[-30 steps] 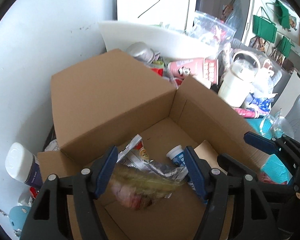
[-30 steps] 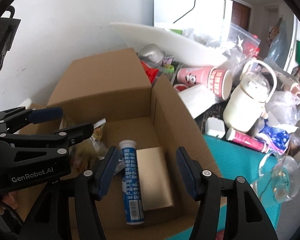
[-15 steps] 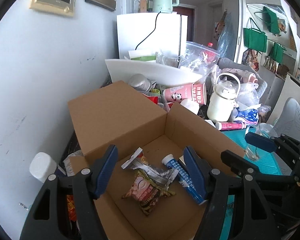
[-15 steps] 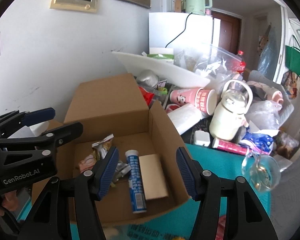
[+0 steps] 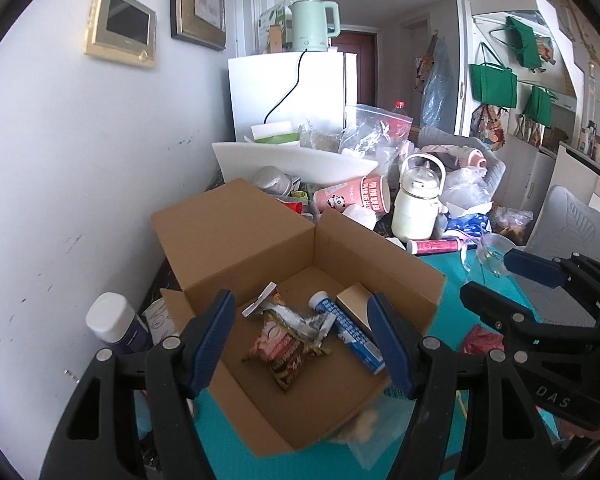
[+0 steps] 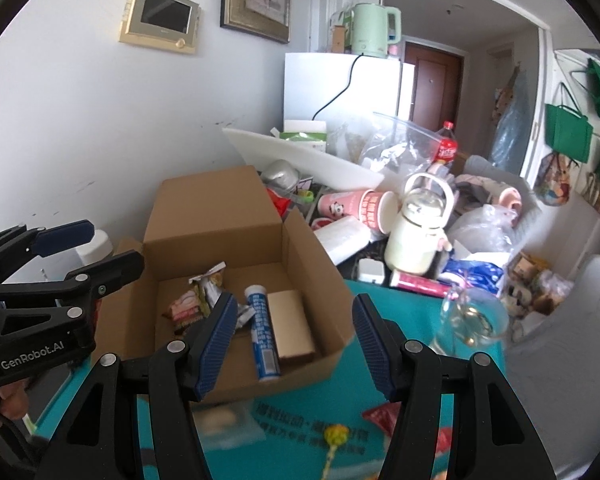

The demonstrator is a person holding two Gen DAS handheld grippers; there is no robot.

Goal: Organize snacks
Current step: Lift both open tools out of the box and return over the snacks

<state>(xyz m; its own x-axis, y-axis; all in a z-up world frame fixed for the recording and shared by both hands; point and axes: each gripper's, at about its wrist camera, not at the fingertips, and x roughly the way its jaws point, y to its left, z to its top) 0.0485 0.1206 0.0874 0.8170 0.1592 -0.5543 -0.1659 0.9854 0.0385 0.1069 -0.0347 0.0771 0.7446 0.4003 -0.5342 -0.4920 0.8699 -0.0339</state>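
The left gripper (image 5: 304,336) hangs with its 2 blue ribbed jaws released, about half spread, gripping nothing; the right gripper (image 6: 294,340) is the same, empty and touching nothing. Beyond and below both pairs of jaws sits the open cardboard box (image 5: 236,240) on the teal surface (image 6: 384,364), with plain brown, matte walls. Framed between the left jaws lies a crinkled, glossy snack packet (image 5: 286,350), with a torn silver foil wrapper (image 5: 300,320) just behind it; near the right-hand jaw lies a blue-and-white cylindrical tube (image 5: 350,334) with a white cap. The right wrist view shows what the left partly hides: a flat tan carton (image 6: 290,326) lying beside the tube, plus a stemmed glass (image 6: 472,320) to the right of the jaws. Only the left view shows a white-capped bottle (image 5: 114,322) left of its jaws, outside the box.
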